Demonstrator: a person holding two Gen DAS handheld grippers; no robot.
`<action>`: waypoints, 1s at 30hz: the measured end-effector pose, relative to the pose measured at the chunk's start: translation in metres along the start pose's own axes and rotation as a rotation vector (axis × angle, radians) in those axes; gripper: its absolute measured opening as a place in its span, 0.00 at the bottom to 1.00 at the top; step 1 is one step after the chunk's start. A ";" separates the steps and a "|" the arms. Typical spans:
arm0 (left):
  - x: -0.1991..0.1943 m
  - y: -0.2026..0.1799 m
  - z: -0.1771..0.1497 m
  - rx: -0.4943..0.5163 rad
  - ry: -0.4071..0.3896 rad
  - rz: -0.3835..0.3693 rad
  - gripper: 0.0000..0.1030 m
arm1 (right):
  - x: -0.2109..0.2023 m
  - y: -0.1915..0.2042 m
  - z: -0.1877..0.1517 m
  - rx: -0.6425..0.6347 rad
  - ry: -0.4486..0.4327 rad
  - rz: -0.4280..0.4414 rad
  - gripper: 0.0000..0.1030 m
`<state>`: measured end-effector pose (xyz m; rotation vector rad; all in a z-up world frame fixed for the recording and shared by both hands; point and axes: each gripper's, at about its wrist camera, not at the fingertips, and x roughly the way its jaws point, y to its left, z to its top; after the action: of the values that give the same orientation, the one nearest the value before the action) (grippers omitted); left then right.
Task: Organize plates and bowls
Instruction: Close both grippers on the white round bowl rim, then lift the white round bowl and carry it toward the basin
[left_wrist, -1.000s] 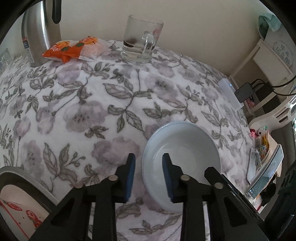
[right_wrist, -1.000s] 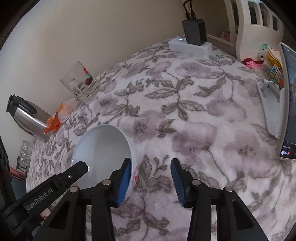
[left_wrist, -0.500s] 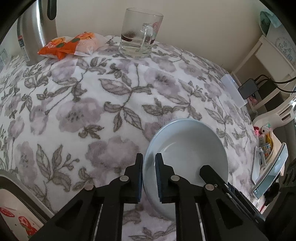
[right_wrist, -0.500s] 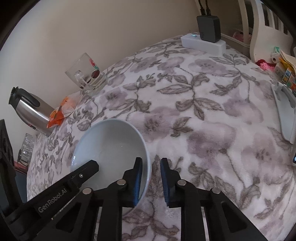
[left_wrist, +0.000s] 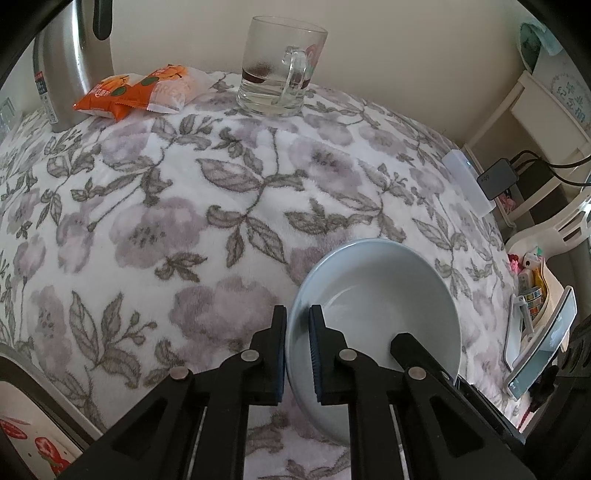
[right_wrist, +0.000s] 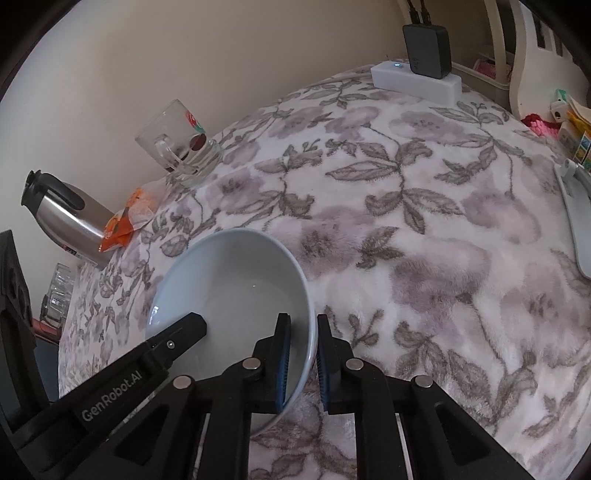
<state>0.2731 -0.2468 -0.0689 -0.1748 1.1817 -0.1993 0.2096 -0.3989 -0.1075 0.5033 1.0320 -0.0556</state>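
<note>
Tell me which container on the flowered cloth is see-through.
The glass mug by the wall: clear, with a handle. The steel kettle and pale blue bowl are opaque.

A lived-in room of a home, seen from two wrist cameras.
A soft floral blanket (left_wrist: 177, 206) covers the work surface, which stands against a plain cream wall (right_wrist: 192, 55). Household items line the far edge: a steel thermos jug (left_wrist: 70, 62), a glass mug (left_wrist: 282, 70), orange snack packets (left_wrist: 140, 92), and a white power strip (right_wrist: 415, 81) carrying a black charger (right_wrist: 424, 48). White open shelving (left_wrist: 543, 110) and a white chair back (right_wrist: 532, 48) stand at the side.
</note>
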 end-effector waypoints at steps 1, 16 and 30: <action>0.000 0.000 0.000 -0.002 0.001 0.000 0.12 | 0.000 0.000 0.000 0.000 0.001 0.000 0.14; -0.033 -0.005 -0.003 -0.004 -0.013 -0.035 0.12 | -0.033 0.004 -0.002 -0.005 -0.028 -0.009 0.14; -0.108 0.000 -0.009 -0.026 -0.101 -0.093 0.12 | -0.096 0.034 -0.009 -0.028 -0.104 0.026 0.14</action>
<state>0.2251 -0.2206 0.0249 -0.2603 1.0770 -0.2543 0.1620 -0.3831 -0.0185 0.4831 0.9235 -0.0431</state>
